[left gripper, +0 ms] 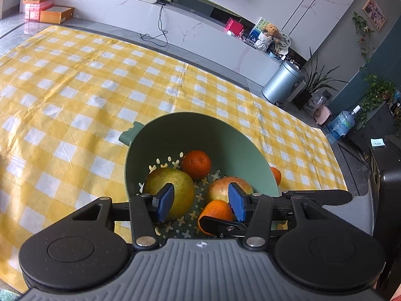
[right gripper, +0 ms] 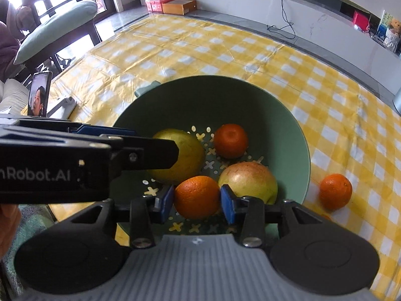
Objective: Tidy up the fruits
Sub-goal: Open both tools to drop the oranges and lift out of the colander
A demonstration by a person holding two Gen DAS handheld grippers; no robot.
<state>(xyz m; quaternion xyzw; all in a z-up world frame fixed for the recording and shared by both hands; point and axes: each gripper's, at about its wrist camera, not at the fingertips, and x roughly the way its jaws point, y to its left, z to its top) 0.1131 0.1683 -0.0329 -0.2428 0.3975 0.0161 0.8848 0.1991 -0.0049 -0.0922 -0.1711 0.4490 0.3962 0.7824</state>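
A green bowl [left gripper: 200, 130] [right gripper: 250, 95] with a perforated bottom stands on the yellow checked cloth [left gripper: 75, 87]. In it lie a yellow-green fruit [left gripper: 173, 188] [right gripper: 185, 155], a small orange [left gripper: 196, 164] [right gripper: 230, 144] and a red-yellow fruit [left gripper: 220, 188] [right gripper: 248, 178]. My right gripper [right gripper: 196, 203] is shut on another orange [right gripper: 196, 197] [left gripper: 216, 209], low over the bowl's near part. My left gripper [left gripper: 201, 203] [right gripper: 153, 141] is open over the bowl's near left rim, with nothing between its pads. One more orange [right gripper: 335, 190] [left gripper: 276, 175] lies on the cloth right of the bowl.
A phone on a stand [right gripper: 40, 94] sits at the cloth's left edge, with a cushioned chair [right gripper: 55, 27] behind it. A marble bench [left gripper: 150, 10] runs along the far side. A metal bin [left gripper: 283, 82] and plants stand at the far right.
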